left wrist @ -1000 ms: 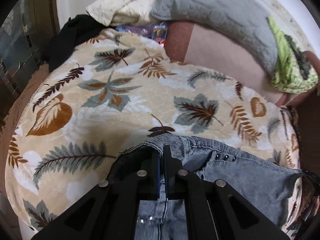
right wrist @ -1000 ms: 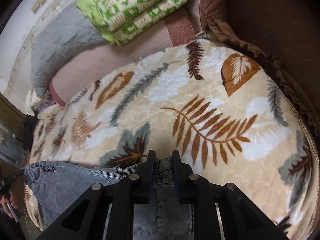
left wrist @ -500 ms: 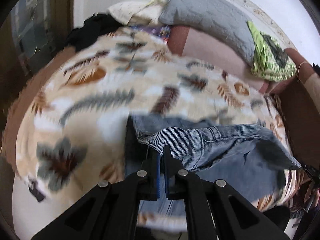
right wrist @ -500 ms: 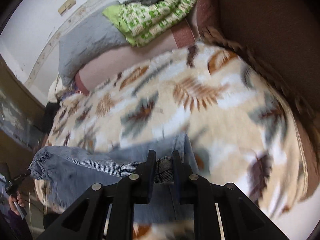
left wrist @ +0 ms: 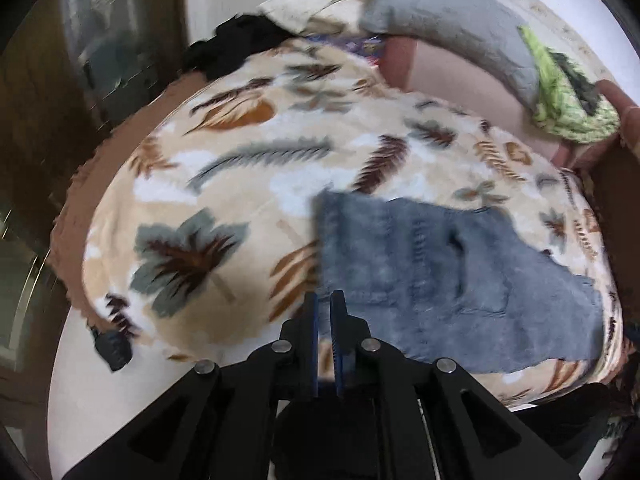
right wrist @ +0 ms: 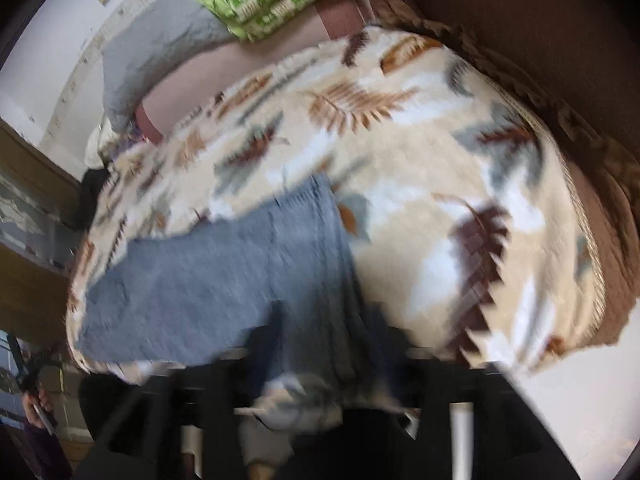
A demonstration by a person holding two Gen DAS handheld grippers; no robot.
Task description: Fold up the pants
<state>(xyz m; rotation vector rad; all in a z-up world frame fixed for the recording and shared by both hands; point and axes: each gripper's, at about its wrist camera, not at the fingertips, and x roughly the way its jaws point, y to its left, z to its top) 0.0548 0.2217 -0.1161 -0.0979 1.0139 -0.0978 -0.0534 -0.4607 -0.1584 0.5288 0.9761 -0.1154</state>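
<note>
Grey-blue denim pants (left wrist: 440, 276) lie folded over on the leaf-print blanket (left wrist: 224, 208) that covers the bed, near the blanket's front edge; a back pocket faces up in the left wrist view. Left hand-held gripper (left wrist: 324, 308): fingers almost together, only a thin slit between the blue pads, nothing caught in it; the tips sit just at the near left corner of the pants, whether touching the cloth I cannot tell. Right hand-held gripper (right wrist: 324, 320): heavily blurred, jaws opening, fingers standing well apart with the near end of the pants (right wrist: 224, 276) running down between them; the pads do not seem to press on the cloth. Both views are smeared, the right far more. At the far side of the bed: a grey quilted pillow (left wrist: 448, 24), a green-and-white patterned cloth (left wrist: 568, 108) to its right, a dark garment (left wrist: 236, 44) and a pale bundle (left wrist: 296, 8) at the far left corner. A small black object (left wrist: 114, 350) lies at the blanket's near left edge. Brown ruffled bedding (right wrist: 600, 152) borders the blanket's right side in the right wrist view.
</note>
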